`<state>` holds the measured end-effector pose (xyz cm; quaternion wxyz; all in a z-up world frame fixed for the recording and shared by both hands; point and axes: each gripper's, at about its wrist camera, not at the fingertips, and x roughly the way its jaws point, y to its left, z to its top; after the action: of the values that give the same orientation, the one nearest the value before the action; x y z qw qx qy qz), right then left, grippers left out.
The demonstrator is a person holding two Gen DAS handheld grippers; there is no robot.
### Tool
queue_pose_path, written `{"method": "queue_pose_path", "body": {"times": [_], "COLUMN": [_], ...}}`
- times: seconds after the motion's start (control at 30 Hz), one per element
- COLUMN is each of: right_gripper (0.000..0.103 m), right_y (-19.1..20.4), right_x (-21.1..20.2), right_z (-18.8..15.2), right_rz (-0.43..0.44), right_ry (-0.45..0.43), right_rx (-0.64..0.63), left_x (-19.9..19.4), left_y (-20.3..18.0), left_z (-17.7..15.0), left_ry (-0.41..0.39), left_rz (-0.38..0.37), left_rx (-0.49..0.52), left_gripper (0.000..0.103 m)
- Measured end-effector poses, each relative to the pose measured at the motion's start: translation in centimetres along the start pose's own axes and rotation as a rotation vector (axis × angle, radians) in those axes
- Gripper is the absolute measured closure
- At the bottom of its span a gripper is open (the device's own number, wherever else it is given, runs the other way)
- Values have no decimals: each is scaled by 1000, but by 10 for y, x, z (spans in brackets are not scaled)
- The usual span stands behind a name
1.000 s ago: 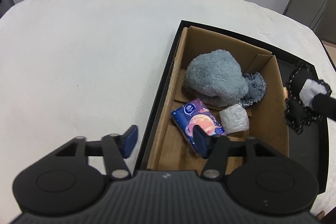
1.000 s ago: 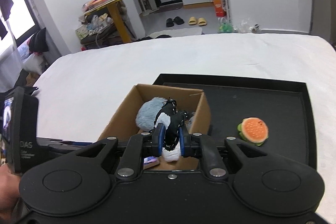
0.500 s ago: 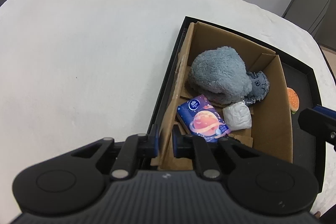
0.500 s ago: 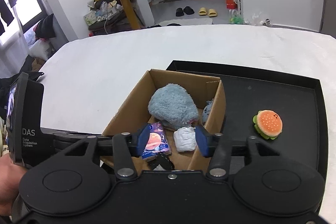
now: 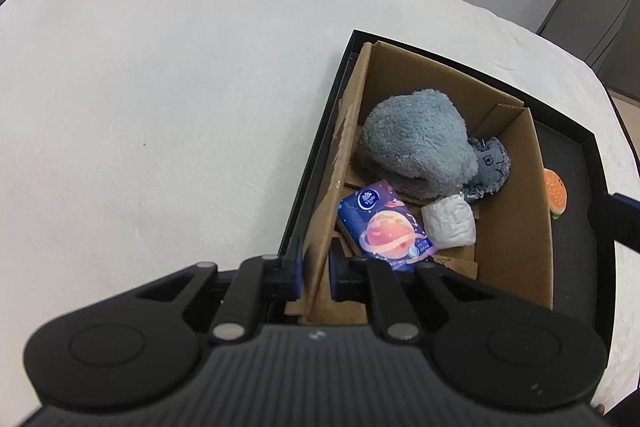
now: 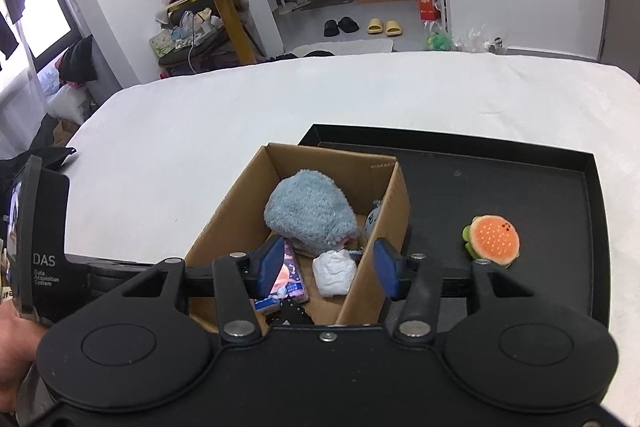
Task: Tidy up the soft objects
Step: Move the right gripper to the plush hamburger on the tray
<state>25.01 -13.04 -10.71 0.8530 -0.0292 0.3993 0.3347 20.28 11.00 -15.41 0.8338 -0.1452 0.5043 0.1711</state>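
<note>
A brown corrugated cardboard box (image 5: 516,211) stands at the left end of a shallow black tray (image 6: 520,187) on a white, softly napped cover (image 5: 160,107). The left gripper (image 5: 314,269) is clamped on the box's near left wall, one blue pad outside and one inside. The right gripper (image 6: 326,269) hangs over the near end of the box with its blue pads parted and nothing between them; its jaws have just been opening.

Inside the box lie a fluffy grey-blue plush (image 5: 416,151), rounded like a dome, a frayed denim piece (image 5: 490,169) tucked against its right side, a crumpled white wad (image 5: 450,223) and a glossy purple-blue tissue pack (image 5: 382,225) printed with an orange ringed planet; its small print is too fine to read.

The right wrist view alone shows a black toy with white stitching (image 6: 290,315) at the near end of the box, and the "DAS Data Acquisition System" label on the left device. A round orange plush burger (image 6: 492,237) with a green frill sits on the tray right of the box; the left view catches only its edge.
</note>
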Motion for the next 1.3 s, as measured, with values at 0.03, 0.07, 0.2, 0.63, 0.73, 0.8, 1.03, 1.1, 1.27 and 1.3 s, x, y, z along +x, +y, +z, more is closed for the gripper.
{"method": "queue_pose_path", "body": {"times": [0.03,0.07,0.2,0.63,0.73,0.8,1.03,1.1,1.27,1.3], "right_gripper": [53,53,53,51,45,38,25,21,13,12], "right_y": [-1,-2,-9,-52,-63,-70,-90,-94,-105,-107], "right_x": [0,0,3,14,16,18,30,34,46,48], "right_z": [1,2,3,-7,-9,-11,-17,-20,-24,-24], "right_rz": [-1,-3,-13,-79,-95,-102,-133,-148,-178,-186], "right_ry": [-2,-1,-2,14,4,1,-14,-14,-3,-8], "right_rx": [-3,-4,10,86,105,115,142,133,118,112], "left_x": [-1,-1,-2,-4,-5,-3,0,1,6,6], "left_y": [-1,-1,-2,-14,-20,-21,-29,-29,-33,-35], "left_z": [0,0,4,19,20,22,22,22,24,25], "left_ry": [0,1,7,-13,-29,-20,-21,-24,-21,-23], "left_rz": [0,3,14,61,74,78,106,116,146,150], "left_rx": [7,14,16,56,67,78,110,108,116,121], "left_gripper": [91,91,90,32,26,24,20,19,19,19]}}
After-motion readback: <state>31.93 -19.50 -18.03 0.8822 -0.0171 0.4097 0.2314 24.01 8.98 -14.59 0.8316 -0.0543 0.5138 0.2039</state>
